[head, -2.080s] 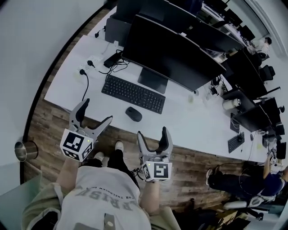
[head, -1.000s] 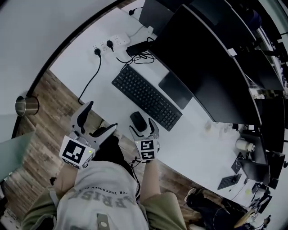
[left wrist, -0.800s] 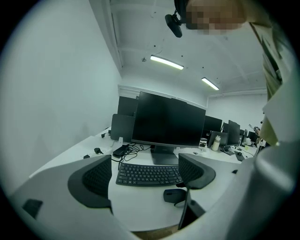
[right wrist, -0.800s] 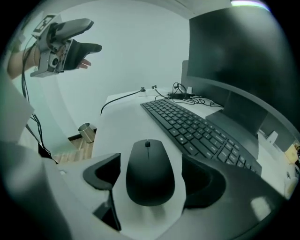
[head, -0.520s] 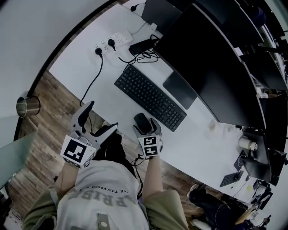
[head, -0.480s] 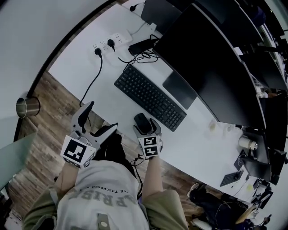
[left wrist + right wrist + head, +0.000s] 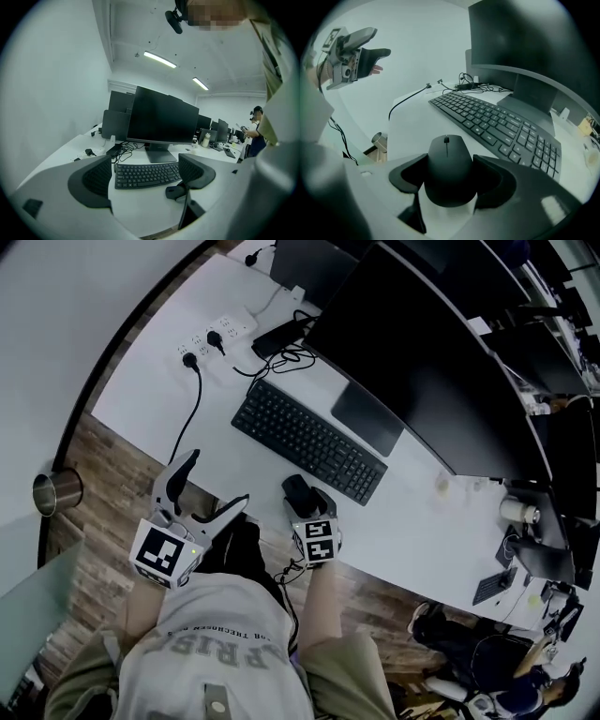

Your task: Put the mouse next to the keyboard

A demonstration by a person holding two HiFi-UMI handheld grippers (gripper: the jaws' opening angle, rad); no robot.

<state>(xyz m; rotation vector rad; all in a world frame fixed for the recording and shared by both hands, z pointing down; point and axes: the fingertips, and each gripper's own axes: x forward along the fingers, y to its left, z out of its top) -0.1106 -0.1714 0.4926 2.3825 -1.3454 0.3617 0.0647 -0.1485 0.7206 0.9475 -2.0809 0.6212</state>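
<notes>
While my right gripper (image 7: 451, 180) sits closed around the mouse (image 7: 447, 157), pads pressed to both its sides, I judge the pick-up step to be in hand. The mouse rests on the desk (image 7: 150, 381), just in front of the keyboard (image 7: 307, 441), towards its right end and not touching it. Next I would need a small lift or slide past that end, then a gentle release alongside. My left gripper (image 7: 217, 480) hangs wide open and empty off the desk's near edge. On this desk I count one mouse and one keyboard, with two grippers at work.
</notes>
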